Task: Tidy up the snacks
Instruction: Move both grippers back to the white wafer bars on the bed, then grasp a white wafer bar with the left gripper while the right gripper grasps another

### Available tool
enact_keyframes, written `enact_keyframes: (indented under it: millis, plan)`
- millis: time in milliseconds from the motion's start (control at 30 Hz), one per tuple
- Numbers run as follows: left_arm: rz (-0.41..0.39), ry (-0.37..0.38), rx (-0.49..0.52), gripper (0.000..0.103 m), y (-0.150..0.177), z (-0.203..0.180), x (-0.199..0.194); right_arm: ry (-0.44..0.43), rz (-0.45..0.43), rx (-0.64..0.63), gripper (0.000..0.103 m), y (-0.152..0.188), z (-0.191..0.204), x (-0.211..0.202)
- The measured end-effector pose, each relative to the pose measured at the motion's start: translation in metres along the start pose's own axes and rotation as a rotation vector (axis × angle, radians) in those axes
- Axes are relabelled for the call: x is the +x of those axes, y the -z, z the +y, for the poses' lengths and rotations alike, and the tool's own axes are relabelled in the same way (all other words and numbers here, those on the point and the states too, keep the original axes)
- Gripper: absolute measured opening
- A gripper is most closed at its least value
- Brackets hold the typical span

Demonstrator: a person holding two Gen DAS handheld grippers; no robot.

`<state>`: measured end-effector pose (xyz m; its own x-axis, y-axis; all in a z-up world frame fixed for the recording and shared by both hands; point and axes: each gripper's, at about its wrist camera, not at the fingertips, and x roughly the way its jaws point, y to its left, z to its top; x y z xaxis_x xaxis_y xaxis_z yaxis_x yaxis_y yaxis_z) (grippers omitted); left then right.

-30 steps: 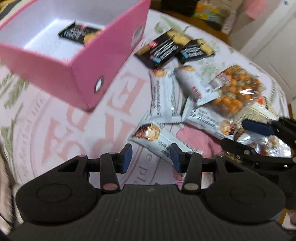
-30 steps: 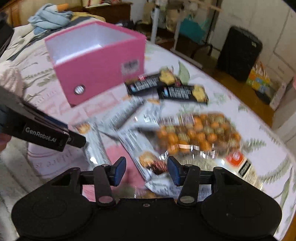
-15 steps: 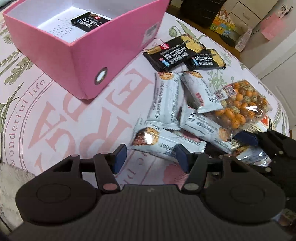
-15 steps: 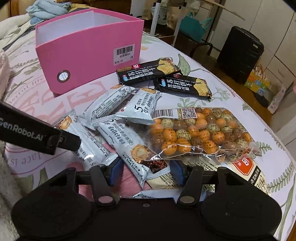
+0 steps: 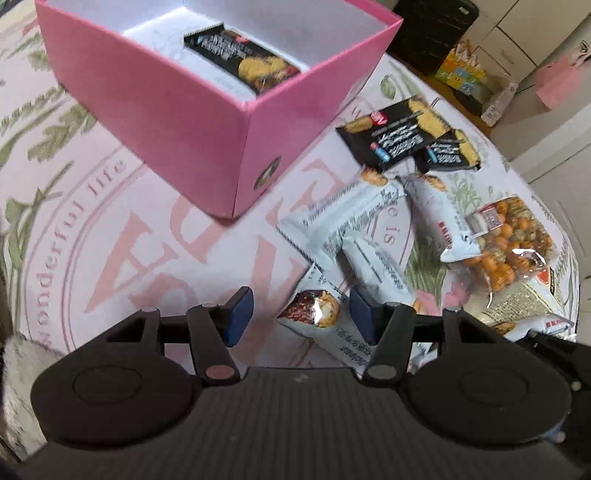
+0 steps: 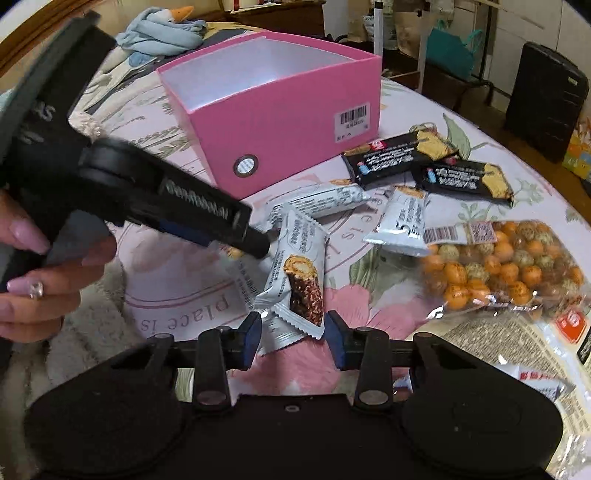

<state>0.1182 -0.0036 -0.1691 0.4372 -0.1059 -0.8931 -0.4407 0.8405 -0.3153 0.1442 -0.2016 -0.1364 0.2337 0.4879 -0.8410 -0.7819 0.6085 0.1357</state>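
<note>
Right wrist view: the right gripper [image 6: 293,334] points down at the worktop [image 6: 177,266], its jaws narrow and just now closing, with the serrated end of a white snack bar [image 6: 299,280] standing between the blue pads; whether the pads actually press on the wrapper I cannot tell, as a thin gap seems to show on each side. Beyond it lie more white bars [image 6: 404,221] loosely heaped, two black biscuit packs [image 6: 397,158] side by side, and a clear bag of orange and green nuts [image 6: 509,266] at the right; the pink box [image 6: 280,122] stands open-topped behind them, a barcode sticker on its near wall. The left gripper [image 6: 258,245] reaches in from the left, held by a hand [image 6: 40,273] with pale pink nails, its tip near the heap of white bars; a blue cloth [image 6: 159,31] lies at the far edge of the worktop.

Left wrist view: the left gripper [image 5: 297,314] hangs over the printed cloth of the worktop [image 5: 110,221] with jaws about half apart; a white bar with a chocolate picture [image 5: 314,314] lies below, between the pads but not touched by them; the pink box [image 5: 192,122] sits ahead with one black biscuit pack [image 5: 243,61] lying inside on its white floor; the other two black packs [image 5: 402,138] remain outside, just right of the box.
</note>
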Motion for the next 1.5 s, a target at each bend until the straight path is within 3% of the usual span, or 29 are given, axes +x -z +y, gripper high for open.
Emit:
enact_keyframes:
  millis: [133,200,367,500,567,633,733,833,967,1067,1267,1500]
  plan:
    - [-0.022,-0.025,0.0,0.053,0.006,-0.005,0.0,-0.057,-0.021,0.052,0.057,-0.008,-0.011,0.001]
    - [-0.024,-0.021,-0.011,0.046,0.008,-0.005,0.0,-0.089,-0.021,0.072,0.062,-0.013,-0.016,0.007]
    - [-0.032,-0.011,0.015,0.035,0.009,-0.007,-0.003,-0.088,0.008,0.088,0.062,-0.025,-0.02,0.036]
    - [-0.027,0.01,0.032,0.026,0.004,0.0,-0.005,-0.096,-0.017,0.116,0.06,-0.026,-0.014,0.042]
    - [-0.007,0.027,0.042,0.025,0.001,0.004,-0.006,-0.103,-0.031,0.132,0.04,-0.024,-0.011,0.039]
    - [0.004,0.033,0.06,0.024,-0.001,0.008,-0.009,-0.076,-0.039,0.116,0.037,-0.021,-0.005,0.033]
    - [0.013,0.047,0.103,0.023,-0.003,0.011,-0.012,-0.051,-0.036,0.098,0.037,-0.016,0.0,0.024]
    - [0.036,0.067,0.158,0.023,-0.005,0.013,-0.015,-0.047,-0.033,0.153,0.046,-0.016,-0.008,0.017]
    - [0.051,0.092,0.209,0.023,-0.011,0.018,-0.02,-0.099,-0.059,0.254,0.047,-0.022,-0.02,0.011]
    - [0.043,0.121,0.231,0.029,-0.016,0.024,-0.027,-0.091,-0.041,0.321,0.047,-0.031,-0.023,0.017]
    - [0.039,0.182,0.538,0.039,-0.015,0.012,-0.041,-0.087,0.026,0.52,0.05,-0.04,-0.036,0.039]
    - [0.051,0.242,1.0,0.048,0.007,-0.021,-0.041,-0.04,0.09,0.559,0.056,-0.046,-0.033,0.059]
